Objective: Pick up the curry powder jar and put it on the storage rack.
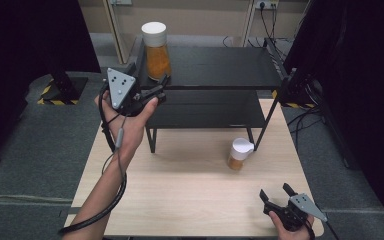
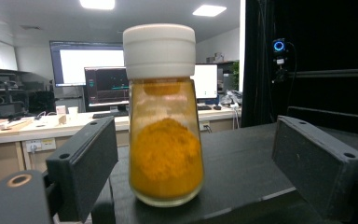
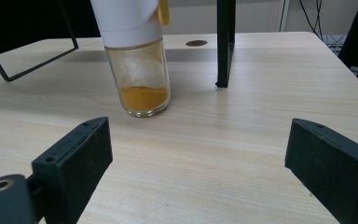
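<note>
From the high view, a black rack [image 1: 215, 70] stands at the far side of the wooden table [image 1: 180, 190]. A big jar [image 1: 156, 50] of orange powder (white cap on top) sits at the upper left of the rack's top shelf. The left gripper [image 1: 161, 87] is held up at the frame's left, its jaws spread just below the big jar. A small jar [image 1: 239, 154] stands on the table right of centre. The right gripper [image 1: 276, 192] rests at the lower right, jaws apart, well clear of it.

In the left gripper view, the big jar [image 2: 164, 116] stands upright between the spread jaws, untouched.

In the right gripper view, the small jar [image 3: 135, 56] stands upper left of centre, beyond the open jaws.
</note>
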Motion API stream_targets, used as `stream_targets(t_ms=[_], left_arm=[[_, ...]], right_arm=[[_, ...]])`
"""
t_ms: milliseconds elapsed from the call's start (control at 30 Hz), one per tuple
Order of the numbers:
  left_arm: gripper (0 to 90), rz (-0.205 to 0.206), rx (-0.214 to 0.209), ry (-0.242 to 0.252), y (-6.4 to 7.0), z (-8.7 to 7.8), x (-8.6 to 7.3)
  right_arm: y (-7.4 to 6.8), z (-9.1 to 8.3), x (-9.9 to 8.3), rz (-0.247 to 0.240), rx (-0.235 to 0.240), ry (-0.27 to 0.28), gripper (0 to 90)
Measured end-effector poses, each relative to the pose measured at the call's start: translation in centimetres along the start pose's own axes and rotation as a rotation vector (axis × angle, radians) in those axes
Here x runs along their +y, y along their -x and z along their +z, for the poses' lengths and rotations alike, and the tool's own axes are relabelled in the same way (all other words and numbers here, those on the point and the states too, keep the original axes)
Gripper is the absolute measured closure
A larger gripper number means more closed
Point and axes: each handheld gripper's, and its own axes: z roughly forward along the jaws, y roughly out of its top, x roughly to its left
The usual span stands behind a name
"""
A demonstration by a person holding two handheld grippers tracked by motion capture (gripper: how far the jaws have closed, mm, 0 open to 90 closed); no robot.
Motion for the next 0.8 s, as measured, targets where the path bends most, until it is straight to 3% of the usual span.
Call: stream_targets(t_ms=[800], left_arm=[[13.5, -0.003, -0.026, -0.024, 0.0, -3.8, -5.2]], right_arm=[[0.0, 0.0, 0.0, 0.001, -0.001, 0.002, 7.3]])
